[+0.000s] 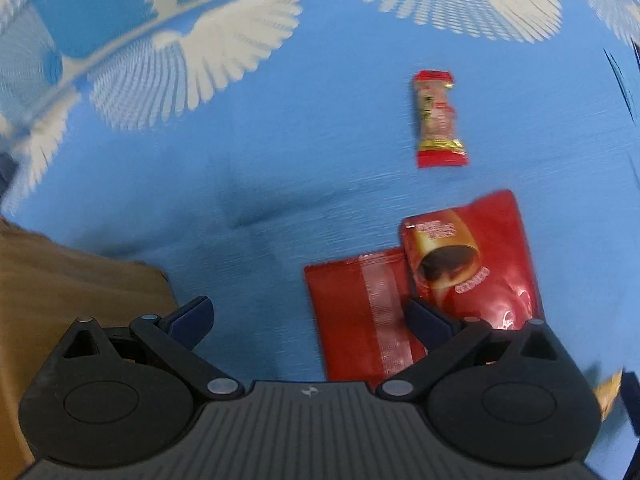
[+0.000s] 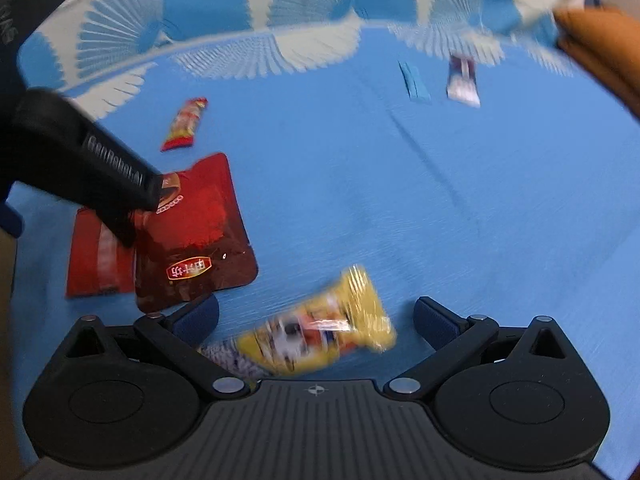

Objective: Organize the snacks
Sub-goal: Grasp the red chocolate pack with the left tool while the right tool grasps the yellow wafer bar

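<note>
My left gripper (image 1: 308, 318) is open and low over the blue cloth. Its right finger (image 1: 428, 322) overlaps two red snack packets: a glossy one (image 1: 492, 264) lying partly on a flat one (image 1: 356, 312). A small red and gold candy (image 1: 438, 120) lies farther ahead. My right gripper (image 2: 316, 316) is open too, with a blurred yellow snack packet (image 2: 320, 328) lying between its fingers, not clamped. In the right wrist view the left gripper's black body (image 2: 80, 160) hangs over the same red packets (image 2: 200, 232), and the small candy (image 2: 186, 124) lies beyond them.
A blue tablecloth (image 2: 400, 200) with a white fan border covers the table. A small blue packet (image 2: 414, 80) and a white and purple packet (image 2: 462, 80) lie far back. Brown fabric or card sits at the left (image 1: 60, 280) and the top right (image 2: 600, 48).
</note>
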{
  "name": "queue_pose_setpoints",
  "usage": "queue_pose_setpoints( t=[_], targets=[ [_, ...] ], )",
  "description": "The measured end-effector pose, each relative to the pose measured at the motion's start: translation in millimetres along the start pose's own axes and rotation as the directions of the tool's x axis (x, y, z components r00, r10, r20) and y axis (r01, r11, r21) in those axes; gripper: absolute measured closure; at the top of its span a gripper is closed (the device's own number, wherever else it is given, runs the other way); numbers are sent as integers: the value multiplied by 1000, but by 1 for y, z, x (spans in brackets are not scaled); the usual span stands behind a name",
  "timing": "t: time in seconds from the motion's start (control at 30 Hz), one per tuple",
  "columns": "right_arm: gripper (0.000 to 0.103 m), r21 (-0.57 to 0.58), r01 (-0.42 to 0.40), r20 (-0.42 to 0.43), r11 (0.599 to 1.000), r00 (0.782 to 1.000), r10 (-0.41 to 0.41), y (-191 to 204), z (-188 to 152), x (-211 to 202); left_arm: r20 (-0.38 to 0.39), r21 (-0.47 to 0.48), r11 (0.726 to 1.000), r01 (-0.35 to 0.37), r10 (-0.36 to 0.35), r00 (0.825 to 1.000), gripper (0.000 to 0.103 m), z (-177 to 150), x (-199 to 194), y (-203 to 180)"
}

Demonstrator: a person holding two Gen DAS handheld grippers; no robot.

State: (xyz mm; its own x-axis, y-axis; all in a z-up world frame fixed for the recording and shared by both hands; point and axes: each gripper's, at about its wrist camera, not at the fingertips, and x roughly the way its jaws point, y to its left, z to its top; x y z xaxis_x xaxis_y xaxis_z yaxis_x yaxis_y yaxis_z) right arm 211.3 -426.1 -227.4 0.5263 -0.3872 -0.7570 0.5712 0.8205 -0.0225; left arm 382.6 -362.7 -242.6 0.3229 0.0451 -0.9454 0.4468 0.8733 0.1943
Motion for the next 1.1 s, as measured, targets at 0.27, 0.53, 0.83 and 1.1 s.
queue_pose_setpoints(
  t=[0.27, 0.53, 0.83, 1.1],
  targets=[
    [0, 5, 6, 0, 1000, 1000, -6, -5, -9, -7, -19, -38, 998, 58, -59, 998, 0, -3, 8, 8],
    [0, 234, 40, -53, 971, 998, -28, -35, -12, -29, -39, -49, 996, 73, -75, 996, 0, 4, 13, 11],
    [0, 208, 57, -94, 976, 995, -38, -19, -19, -31, -20, -37, 996, 75, -76, 997, 0, -2, 9, 8],
    [0, -16, -208, -83, 978, 975, 206, -40, -17, -52, -11, -29, 996, 85, -85, 996, 0, -3, 10, 9]
  ],
)
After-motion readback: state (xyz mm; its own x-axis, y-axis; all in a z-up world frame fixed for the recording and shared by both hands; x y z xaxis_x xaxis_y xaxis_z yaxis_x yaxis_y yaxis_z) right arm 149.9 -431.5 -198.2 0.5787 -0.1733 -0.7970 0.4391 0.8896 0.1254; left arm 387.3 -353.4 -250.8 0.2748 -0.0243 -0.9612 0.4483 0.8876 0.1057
